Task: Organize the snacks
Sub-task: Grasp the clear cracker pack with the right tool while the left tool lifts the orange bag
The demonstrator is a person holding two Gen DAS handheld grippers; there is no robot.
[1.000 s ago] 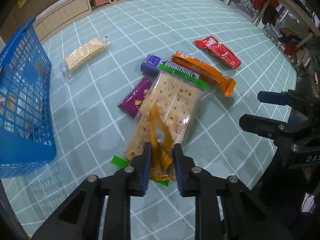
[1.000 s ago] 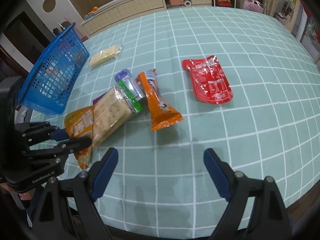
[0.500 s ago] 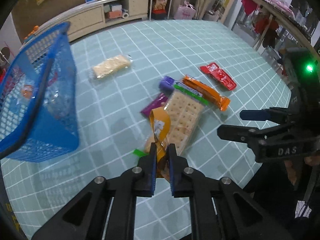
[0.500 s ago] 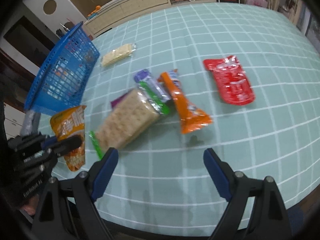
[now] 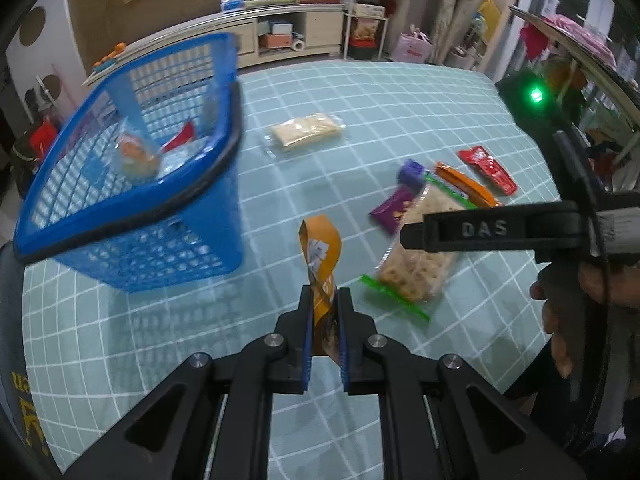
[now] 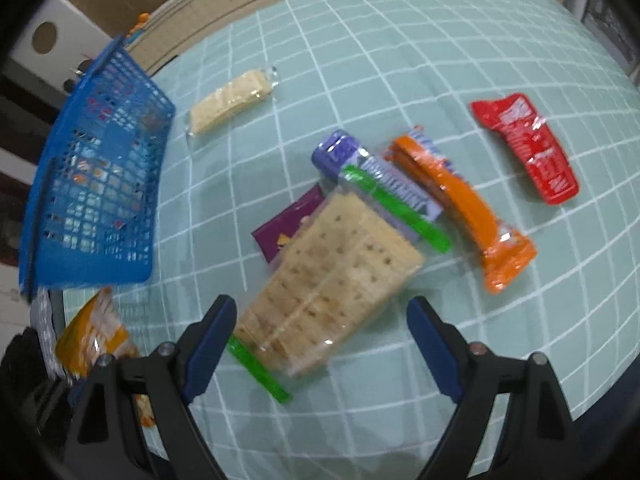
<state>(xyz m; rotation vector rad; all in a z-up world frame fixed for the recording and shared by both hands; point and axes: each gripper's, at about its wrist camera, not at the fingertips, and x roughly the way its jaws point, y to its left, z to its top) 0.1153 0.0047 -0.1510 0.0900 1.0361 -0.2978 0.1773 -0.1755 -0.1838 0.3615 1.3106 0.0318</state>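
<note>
Pinching orange snack packet (image 5: 321, 258), left claw (image 5: 325, 320)

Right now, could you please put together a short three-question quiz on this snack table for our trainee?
1. True or false: the left hand-held gripper is shut on the orange snack packet.
2. Which thing lies in front of the open right hand-held gripper? A) the red pouch B) the clear cracker pack C) the blue basket
3. Fill in: the small pale cracker packet lies on the ____, outside the basket.

Key: 1 true; 2 B; 3 table.
</note>
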